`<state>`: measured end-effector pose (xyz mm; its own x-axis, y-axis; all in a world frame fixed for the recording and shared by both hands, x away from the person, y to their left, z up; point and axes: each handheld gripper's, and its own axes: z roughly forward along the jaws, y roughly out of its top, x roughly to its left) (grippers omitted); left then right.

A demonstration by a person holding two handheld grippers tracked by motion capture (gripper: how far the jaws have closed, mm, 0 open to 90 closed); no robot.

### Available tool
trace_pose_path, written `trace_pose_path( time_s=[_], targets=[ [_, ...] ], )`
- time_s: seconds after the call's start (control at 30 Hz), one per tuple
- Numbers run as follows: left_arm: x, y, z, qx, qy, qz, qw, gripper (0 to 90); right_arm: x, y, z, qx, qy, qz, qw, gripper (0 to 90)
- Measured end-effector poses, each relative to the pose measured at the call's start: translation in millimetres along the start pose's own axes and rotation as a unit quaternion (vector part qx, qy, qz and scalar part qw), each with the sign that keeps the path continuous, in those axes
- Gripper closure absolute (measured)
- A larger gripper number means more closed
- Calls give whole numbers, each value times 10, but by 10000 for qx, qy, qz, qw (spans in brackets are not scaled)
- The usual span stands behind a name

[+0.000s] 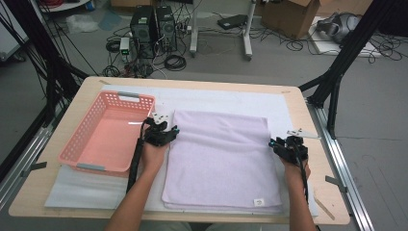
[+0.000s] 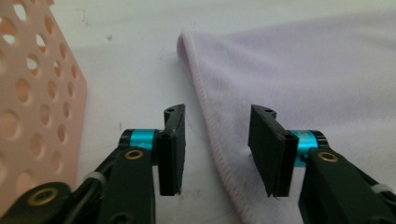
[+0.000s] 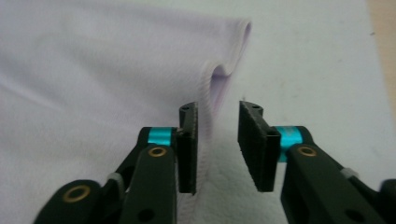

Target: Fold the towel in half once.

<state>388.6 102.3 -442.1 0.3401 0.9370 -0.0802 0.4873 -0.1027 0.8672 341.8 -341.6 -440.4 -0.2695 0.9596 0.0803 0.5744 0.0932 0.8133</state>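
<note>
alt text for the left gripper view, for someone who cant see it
The left gripper has its two black jaws open astride the stitched edge of a folded lilac towel lying on a white mat, the pads not pressing it. A pink perforated basket stands at the left.

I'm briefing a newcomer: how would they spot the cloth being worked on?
On the white mat covering the wooden table, right of the pink basket, lies the folded towel. It alone is pale lilac, with a small white tag.
</note>
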Motion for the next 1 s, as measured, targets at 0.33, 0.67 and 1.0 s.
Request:
trace_pose_path(
  time_s=[0.33,0.67,1.0],
  targets=[
    [109,261,248,63,-199,-481,9986,545,-221,397,160,-161,206,316,9992,659],
    [222,365,692,661,-444,-438,9959,551,-201,572,747,335,418,74,9985,636],
    [290,461,665,43,-55,-440,9990,873,-179,643,880,106,7,-323,9994,866]
  ],
)
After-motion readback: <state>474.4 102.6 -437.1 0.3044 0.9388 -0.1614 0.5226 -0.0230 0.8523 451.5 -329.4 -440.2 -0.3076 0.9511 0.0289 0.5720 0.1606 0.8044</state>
